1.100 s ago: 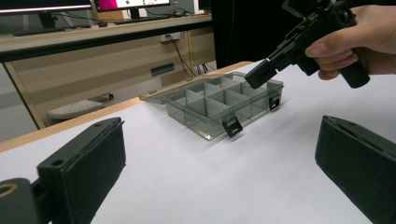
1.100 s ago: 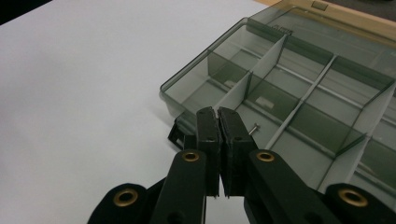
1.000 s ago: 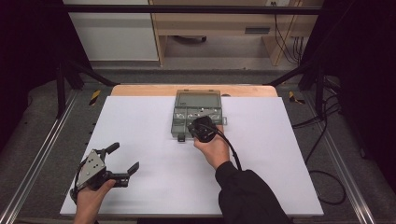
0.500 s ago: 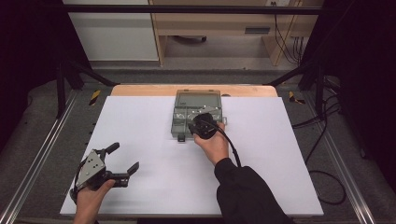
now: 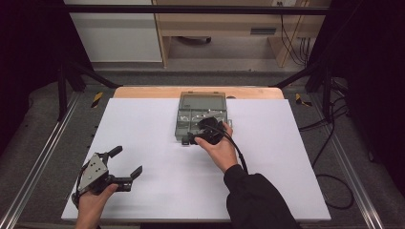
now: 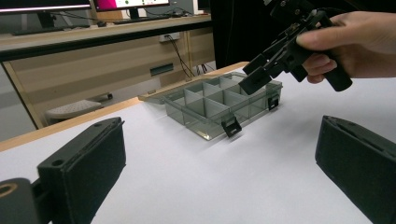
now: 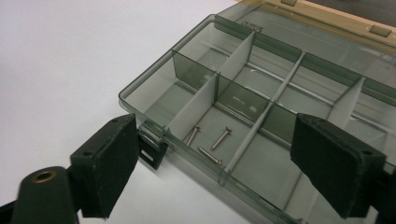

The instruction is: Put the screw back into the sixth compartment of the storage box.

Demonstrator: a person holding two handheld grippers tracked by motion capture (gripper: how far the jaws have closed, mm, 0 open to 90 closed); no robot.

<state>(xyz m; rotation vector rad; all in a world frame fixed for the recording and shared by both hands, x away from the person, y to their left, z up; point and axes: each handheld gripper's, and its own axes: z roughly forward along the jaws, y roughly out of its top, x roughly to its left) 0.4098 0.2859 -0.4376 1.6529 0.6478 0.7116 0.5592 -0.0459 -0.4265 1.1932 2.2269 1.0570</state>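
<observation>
White sheeting covers the worktop (image 5: 143,124), with a strip of bare wood along its far edge. Beyond that edge stand a pale wooden desk (image 5: 229,24) and a white cabinet (image 5: 114,33), and black cables (image 5: 329,143) trail down the floor to the right of the worktop.

Taking the smoky clear plastic organizer box (image 5: 200,119) as the landmark: it lies at the far middle of the worktop, its lid folded back flat toward the wooden strip, its black latches (image 6: 231,127) hanging off the near wall. White and tinted dividers split it into compartments. The white surface on either side of the box is bare, so nothing stands between it and either hand.

Right tongs (image 5: 193,139) hang over the box's near left corner, held from behind by the right hand (image 5: 217,145) in a dark sleeve. Their jaws have just been opening and now stand wide apart, nothing between the pads; in the right gripper view they (image 7: 215,172) straddle the near wall of the box without touching it.

Left tongs (image 5: 125,163) sit well away from the box, near the worktop's front left corner, gripped in the left hand (image 5: 93,200), jaws spread wide and empty, pointed toward the box.

Three small screws (image 7: 210,142) lie loose in a compartment along the box's near wall, just beyond the right tongs.
</observation>
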